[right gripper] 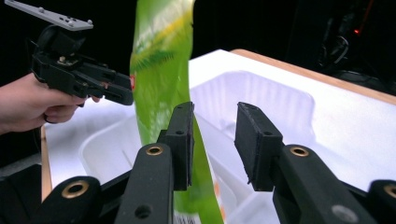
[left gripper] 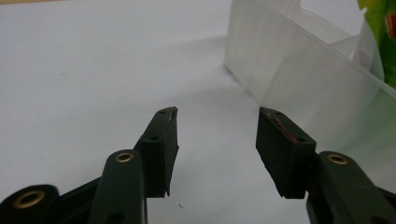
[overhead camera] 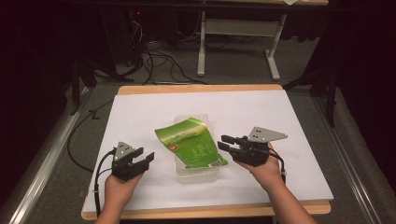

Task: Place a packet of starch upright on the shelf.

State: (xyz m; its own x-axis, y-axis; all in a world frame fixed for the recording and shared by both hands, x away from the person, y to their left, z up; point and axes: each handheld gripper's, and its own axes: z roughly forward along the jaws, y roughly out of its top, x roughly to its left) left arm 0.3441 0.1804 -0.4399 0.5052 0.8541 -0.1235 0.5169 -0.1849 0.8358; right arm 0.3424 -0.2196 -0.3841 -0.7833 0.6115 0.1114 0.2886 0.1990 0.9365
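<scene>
Loosely curled, the glossy green film (overhead camera: pixel 189 142) tops a clear tray (overhead camera: pixel 198 173); both hand-held grippers gape.

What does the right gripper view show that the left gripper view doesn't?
Right gripper view alone: the person's hand holding the left gripper, and the clear plastic tray's hollow inside. Left gripper view alone: the tray's outer wall from low down, beside open jaws. Both: the tray, the curled green printed film lid and the white tabletop.
</scene>
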